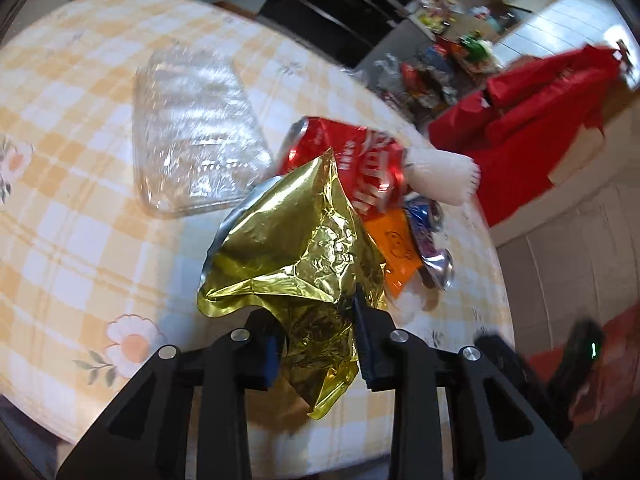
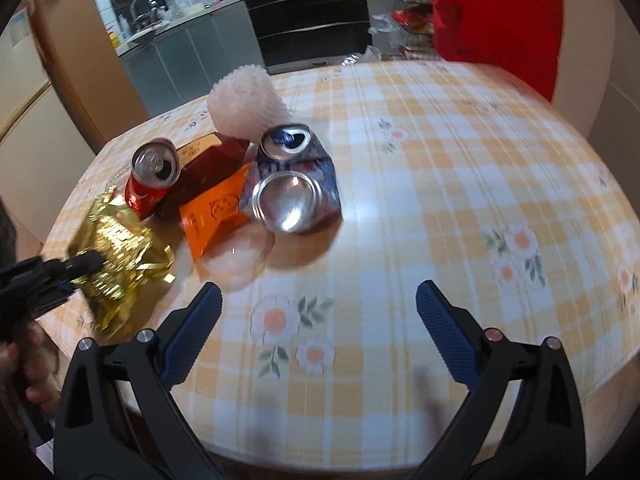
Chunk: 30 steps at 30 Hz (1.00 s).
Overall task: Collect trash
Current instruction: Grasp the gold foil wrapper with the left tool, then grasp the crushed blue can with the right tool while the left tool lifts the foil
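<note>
My left gripper (image 1: 316, 320) is shut on a crumpled gold foil wrapper (image 1: 296, 248) and holds it above the table; the wrapper also shows in the right wrist view (image 2: 116, 256). Beyond it lie a crushed red can (image 1: 344, 156), an orange packet (image 1: 394, 252), a crushed blue can (image 1: 428, 232) and a white foam net (image 1: 444, 176). My right gripper (image 2: 318, 300) is open and empty above the tablecloth, short of the blue can (image 2: 296, 184), orange packet (image 2: 216, 212), red can (image 2: 150, 180) and white foam net (image 2: 248, 104).
A clear plastic tray (image 1: 196, 136) lies on the checked tablecloth (image 1: 72, 200) to the left. A red cloth (image 1: 536, 120) hangs past the table's far edge. Kitchen counter and black oven (image 2: 312, 12) stand behind the table.
</note>
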Tool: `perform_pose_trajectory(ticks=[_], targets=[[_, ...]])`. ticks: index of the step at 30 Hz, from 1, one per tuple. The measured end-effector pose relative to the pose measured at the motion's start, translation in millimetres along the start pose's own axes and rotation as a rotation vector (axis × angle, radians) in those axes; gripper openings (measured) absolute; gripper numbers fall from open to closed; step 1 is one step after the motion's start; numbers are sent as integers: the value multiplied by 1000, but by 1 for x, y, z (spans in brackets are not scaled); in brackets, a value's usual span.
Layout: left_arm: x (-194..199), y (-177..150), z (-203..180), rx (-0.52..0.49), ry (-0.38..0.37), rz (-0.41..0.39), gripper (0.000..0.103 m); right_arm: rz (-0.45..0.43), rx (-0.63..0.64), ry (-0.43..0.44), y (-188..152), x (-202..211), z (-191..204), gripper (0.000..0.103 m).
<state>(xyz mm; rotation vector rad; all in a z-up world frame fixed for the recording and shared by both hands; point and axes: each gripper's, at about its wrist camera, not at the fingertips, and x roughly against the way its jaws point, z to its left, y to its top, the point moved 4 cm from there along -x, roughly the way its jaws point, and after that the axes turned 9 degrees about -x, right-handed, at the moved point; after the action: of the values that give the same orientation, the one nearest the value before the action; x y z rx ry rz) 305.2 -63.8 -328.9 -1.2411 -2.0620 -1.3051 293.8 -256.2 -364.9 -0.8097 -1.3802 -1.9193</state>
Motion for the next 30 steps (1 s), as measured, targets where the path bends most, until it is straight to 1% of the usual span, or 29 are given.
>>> perform_pose_trajectory(ticks=[1, 4, 6, 9, 10, 11, 13, 15, 17, 21, 23, 25, 27, 30], targets=[[3, 0, -1, -11, -3, -2, 30, -2, 27, -1, 5, -4, 3, 86], [16, -1, -6, -53, 0, -18, 30, 5, 123, -26, 18, -20, 15, 86], [24, 0, -5, -76, 7, -29, 30, 12, 223, -57, 27, -33, 26, 85], [34, -1, -4, -105, 27, -46, 30, 44, 386, -111, 36, -56, 42, 84], [37, -1, -3, -109, 33, -51, 30, 56, 419, -124, 38, -62, 45, 82], [40, -2, -1, -109, 33, -52, 30, 70, 444, -131, 40, -68, 47, 82], [43, -4, 2, -107, 34, -55, 30, 98, 462, -131, 46, -80, 49, 81], [46, -4, 3, -114, 40, -58, 30, 115, 458, -114, 51, -88, 50, 81], [48, -5, 3, -123, 39, -60, 30, 122, 466, -105, 53, -93, 52, 81], [53, -9, 4, -137, 32, -58, 30, 119, 533, -96, 55, -101, 62, 80], [54, -10, 4, -141, 26, -57, 30, 132, 559, -85, 53, -105, 67, 74], [55, -10, 4, -139, 21, -57, 30, 155, 574, -75, 50, -106, 74, 56], [57, -11, 3, -139, 15, -58, 30, 163, 562, -60, 51, -104, 76, 56], [61, -11, 1, -152, 4, -64, 30, 134, 502, -11, 55, -88, 75, 55]])
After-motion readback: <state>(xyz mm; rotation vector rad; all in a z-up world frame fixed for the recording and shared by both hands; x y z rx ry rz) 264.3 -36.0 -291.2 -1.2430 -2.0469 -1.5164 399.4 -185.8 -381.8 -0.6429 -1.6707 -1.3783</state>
